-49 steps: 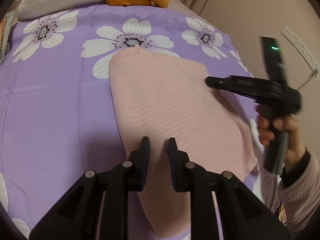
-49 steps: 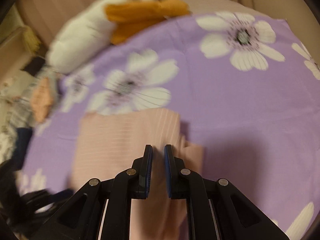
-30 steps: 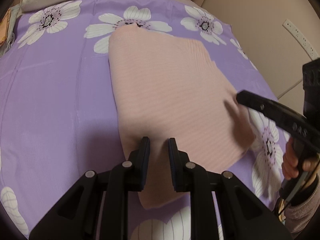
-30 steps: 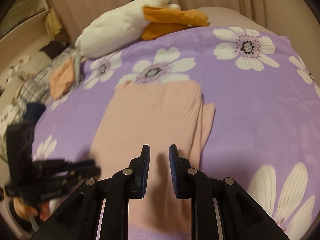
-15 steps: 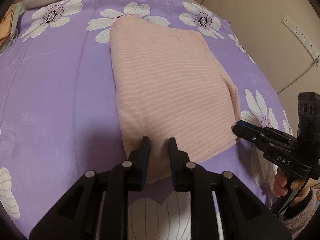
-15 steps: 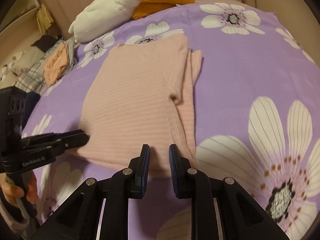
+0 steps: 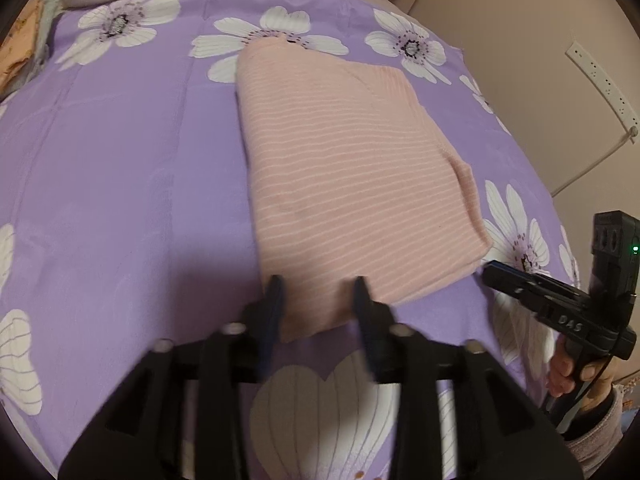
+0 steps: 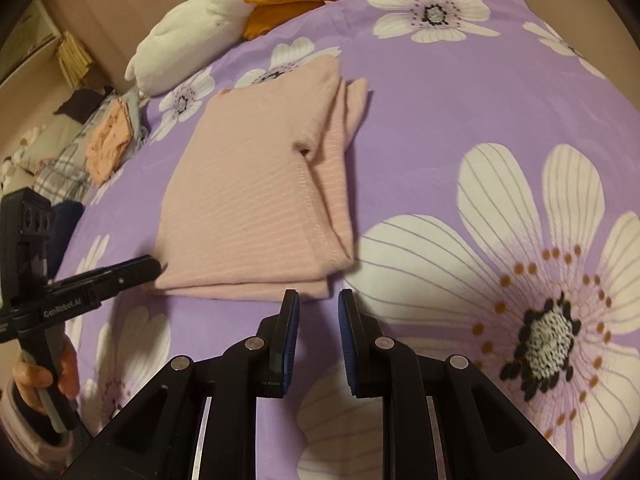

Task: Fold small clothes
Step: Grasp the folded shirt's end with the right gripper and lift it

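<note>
Both grippers backed off; left gripper widened, right gripper narrow, both empty. Folded pink striped knit garment, frame centre on purple floral bedsheet: soft, light; pinch near-edge corners.

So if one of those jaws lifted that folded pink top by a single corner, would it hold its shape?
Probably not. The pink top is thin striped knit lying in loose stacked layers, so it would likely droop and unfold. It looks light. On the smooth purple sheet a push may slide or bunch it.
</note>
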The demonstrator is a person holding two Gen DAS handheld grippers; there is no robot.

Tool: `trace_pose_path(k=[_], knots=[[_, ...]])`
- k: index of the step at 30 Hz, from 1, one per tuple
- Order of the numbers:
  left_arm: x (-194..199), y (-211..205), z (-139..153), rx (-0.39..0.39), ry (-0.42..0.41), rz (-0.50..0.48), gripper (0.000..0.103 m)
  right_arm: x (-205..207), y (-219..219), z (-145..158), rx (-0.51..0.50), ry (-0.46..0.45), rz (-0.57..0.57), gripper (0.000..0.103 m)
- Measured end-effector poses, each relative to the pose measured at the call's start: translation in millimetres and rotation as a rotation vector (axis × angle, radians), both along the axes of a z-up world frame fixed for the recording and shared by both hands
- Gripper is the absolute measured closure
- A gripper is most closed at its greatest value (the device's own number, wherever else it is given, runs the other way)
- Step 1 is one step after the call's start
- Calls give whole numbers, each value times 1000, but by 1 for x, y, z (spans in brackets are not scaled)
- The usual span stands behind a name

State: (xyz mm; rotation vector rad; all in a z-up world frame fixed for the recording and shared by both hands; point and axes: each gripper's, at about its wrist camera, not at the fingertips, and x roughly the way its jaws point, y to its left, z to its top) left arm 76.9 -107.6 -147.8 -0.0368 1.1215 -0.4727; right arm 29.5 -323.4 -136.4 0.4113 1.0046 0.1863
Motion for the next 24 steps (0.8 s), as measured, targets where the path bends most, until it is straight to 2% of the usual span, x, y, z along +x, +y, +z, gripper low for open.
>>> trace_pose_path(k=[1, 6, 7, 9, 10, 11, 17, 24], knots=[[-1, 2, 0, 16, -3, 14, 36, -2, -1, 1, 2, -1, -4, 82], [-1, 15, -2, 0, 17, 55, 36, -8, -13, 6, 52, -10, -35, 82], [0, 18, -2, -10, 27, 64, 36, -8, -15, 6, 74, -7, -42, 79], [2, 21, -2, -32, 45, 72, 34, -6, -21, 4, 126, 6, -57, 66], [3, 23, -2, -46, 53, 77, 33, -5, -24, 4, 152, 11, -68, 56], [5, 25, -1, -65, 64, 81, 32, -4, -28, 3, 183, 15, -80, 51], [13, 29, -2, -137, 114, 105, 29, 4, -36, -4, 316, 37, -112, 44], [24, 27, -4, -167, 134, 109, 28, 16, -41, -11, 383, 52, -129, 42]])
